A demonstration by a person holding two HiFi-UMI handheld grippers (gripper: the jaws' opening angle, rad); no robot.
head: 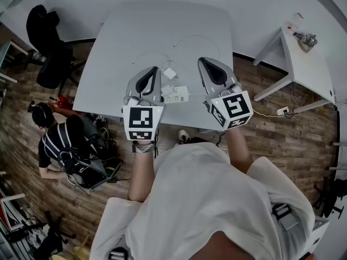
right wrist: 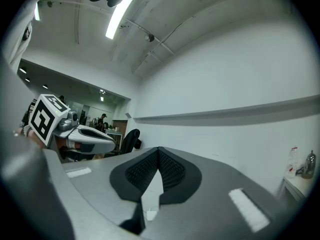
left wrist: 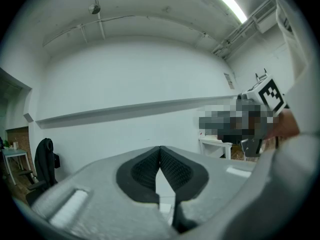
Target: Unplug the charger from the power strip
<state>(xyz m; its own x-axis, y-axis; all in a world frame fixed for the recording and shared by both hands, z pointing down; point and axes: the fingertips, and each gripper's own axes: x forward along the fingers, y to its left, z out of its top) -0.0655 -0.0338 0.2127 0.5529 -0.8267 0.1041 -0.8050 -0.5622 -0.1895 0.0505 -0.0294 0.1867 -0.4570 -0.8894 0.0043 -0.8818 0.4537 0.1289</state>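
Left tongs (left wrist: 160, 151): your left tongs are closed, pad against pad, with nothing between them. They point level at the white wall.
Right tongs (right wrist: 159, 152): these too are closed and empty, aimed at the same wall.
Power strip (head: 177, 95): the white strip lies on the tabletop (head: 162, 26) between your two tongs, near the front edge.
Charger (head: 169, 73): a small white block just beyond the strip. You cannot tell from the head view whether it is seated in a socket.
Cable (head: 191, 36): a thin white lead loops across the middle of the tabletop.
Writing: only the black-and-white square markers on the left cube (head: 142, 123) and right cube (head: 233, 108). Any print on the strip is too small to read.
Edges: the tabletop's front edge runs under your wrists.
Room: the far half of the tabletop lies bare. A black chair (head: 46, 42) stands off the far left corner, a crouching person (head: 59, 145) is on the floor to your left, and a white side table (head: 304, 69) stands well apart on your right.
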